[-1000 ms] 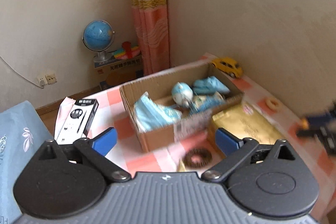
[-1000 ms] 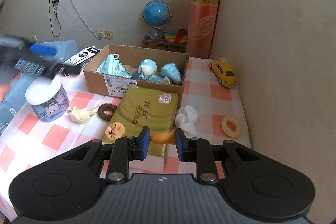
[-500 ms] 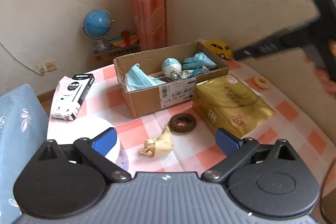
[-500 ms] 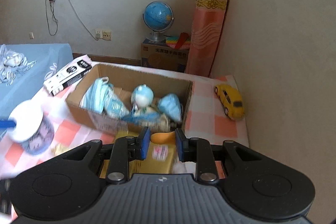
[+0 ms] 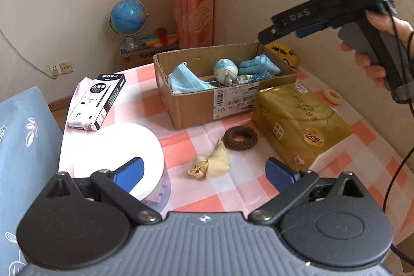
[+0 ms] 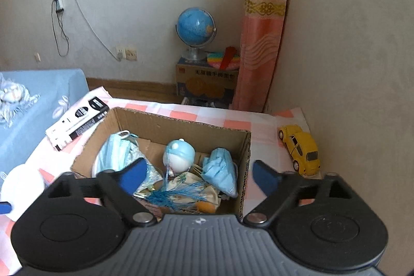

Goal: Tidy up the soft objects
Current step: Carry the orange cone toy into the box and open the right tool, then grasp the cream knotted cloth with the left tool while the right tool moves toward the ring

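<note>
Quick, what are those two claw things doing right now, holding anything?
Left gripper: jaws wide open, holding nothing.
Right gripper: jaws wide open above the cardboard box, holding nothing.

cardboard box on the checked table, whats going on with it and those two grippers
A person is sorting soft things into the cardboard box. The right gripper hangs open over it, and an orange item lies inside by the blue masks. The left gripper is open above the table, nearest the beige cloth bundle and brown scrunchie, both outside the box.

Cardboard box [image 6: 181,131] holds blue masks [image 6: 222,172], round plush [image 6: 179,155], orange piece [image 6: 205,206].
</note>
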Demonstrator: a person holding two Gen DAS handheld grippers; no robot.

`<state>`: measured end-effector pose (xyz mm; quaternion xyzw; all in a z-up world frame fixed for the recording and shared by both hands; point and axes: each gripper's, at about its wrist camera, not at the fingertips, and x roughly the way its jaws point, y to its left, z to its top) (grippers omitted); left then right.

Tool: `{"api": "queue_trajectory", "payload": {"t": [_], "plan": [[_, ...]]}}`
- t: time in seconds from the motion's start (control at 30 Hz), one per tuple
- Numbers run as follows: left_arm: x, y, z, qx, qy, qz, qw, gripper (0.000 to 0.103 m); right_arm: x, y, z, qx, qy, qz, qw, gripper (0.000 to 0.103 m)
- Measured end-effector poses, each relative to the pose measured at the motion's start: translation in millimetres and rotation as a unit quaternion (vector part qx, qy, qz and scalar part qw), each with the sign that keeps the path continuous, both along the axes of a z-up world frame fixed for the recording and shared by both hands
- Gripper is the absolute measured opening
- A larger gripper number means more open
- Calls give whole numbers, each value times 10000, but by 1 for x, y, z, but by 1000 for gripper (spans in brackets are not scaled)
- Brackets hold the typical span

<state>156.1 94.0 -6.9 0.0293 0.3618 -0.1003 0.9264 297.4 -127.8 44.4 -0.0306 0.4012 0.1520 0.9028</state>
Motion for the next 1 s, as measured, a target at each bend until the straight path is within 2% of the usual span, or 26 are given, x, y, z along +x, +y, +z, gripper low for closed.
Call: {"api": "queue_trajectory", "payload": {"t": [0.2, 0.37, 0.53, 0.8, 1.0], "plan": [[-4, -1, 2, -128, 24, -79, 9999, 100, -20, -15, 12, -8, -82, -170, 9998, 103], [-10, -3, 7, -304, 5, -103, 9995, 100, -40, -36, 24, 93, -160, -349, 9992, 103], [-16, -7, 12, -320, -76, -104, 9994, 100, -64, -54, 26, 107, -201, -623, 9978, 103], [-17, -17, 4, -316, 45, -307, 9990, 100, -120, -74, 3, -302, -327, -1165, 9922, 103], [-9, -16, -15, -738, 500, -485, 9948, 100, -152, -78, -23, -649, -306, -1272, 9893, 103]]}}
